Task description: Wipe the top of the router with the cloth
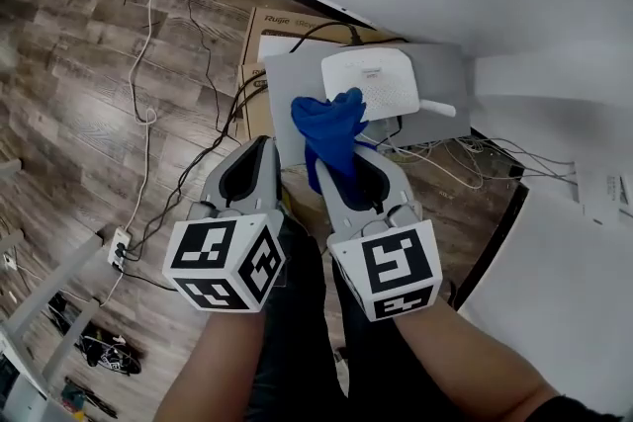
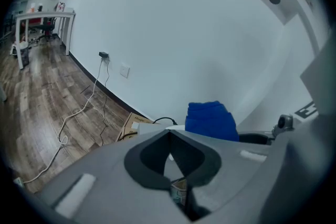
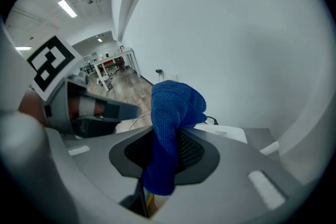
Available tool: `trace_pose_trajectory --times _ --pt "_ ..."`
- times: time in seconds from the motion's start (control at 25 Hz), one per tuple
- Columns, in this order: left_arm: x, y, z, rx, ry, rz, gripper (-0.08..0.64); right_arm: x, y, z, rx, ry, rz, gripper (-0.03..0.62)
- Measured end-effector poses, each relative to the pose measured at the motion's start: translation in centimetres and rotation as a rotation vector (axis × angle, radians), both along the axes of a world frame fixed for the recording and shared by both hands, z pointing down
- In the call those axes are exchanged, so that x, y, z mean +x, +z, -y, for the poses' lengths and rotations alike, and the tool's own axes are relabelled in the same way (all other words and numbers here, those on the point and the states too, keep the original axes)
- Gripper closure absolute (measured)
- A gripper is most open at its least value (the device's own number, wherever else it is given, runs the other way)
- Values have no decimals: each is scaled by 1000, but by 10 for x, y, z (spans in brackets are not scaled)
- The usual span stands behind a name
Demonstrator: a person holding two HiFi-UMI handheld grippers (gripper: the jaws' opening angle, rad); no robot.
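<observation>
A white router (image 1: 368, 80) lies on a grey box (image 1: 447, 74) against the wall, with an antenna (image 1: 436, 108) sticking out to its right. My right gripper (image 1: 336, 160) is shut on a blue cloth (image 1: 330, 126), which bunches above the jaws just short of the router's near edge. The right gripper view shows the cloth (image 3: 169, 128) pinched between the jaws and hanging down over them. My left gripper (image 1: 269, 145) is shut with nothing in it, held beside the right one, to the left of the grey box. In the left gripper view the cloth (image 2: 211, 120) shows at the right.
Cardboard boxes (image 1: 265, 44) sit left of the grey box. Black and white cables (image 1: 148, 114) run over the wooden floor to a power strip (image 1: 118, 247). More wires (image 1: 460, 158) tangle in front of the grey box. A white surface (image 1: 554, 292) fills the lower right.
</observation>
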State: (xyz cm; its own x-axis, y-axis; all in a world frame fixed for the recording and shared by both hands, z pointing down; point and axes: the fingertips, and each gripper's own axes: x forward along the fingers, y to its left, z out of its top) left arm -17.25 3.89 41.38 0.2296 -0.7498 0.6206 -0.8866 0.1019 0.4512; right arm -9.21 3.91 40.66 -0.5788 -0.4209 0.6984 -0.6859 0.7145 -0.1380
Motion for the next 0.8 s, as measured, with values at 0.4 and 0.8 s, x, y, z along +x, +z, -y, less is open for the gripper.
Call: trace_pose_trajectory --times 0.4,0.8 --pt "-26 57 -20 -76 -24 18 560 -40 98 -32 -137 -82 -46 477" --pt "-2 72 -11 -97 9 -46 560 0 142 -10 -185 -21 -158 477"
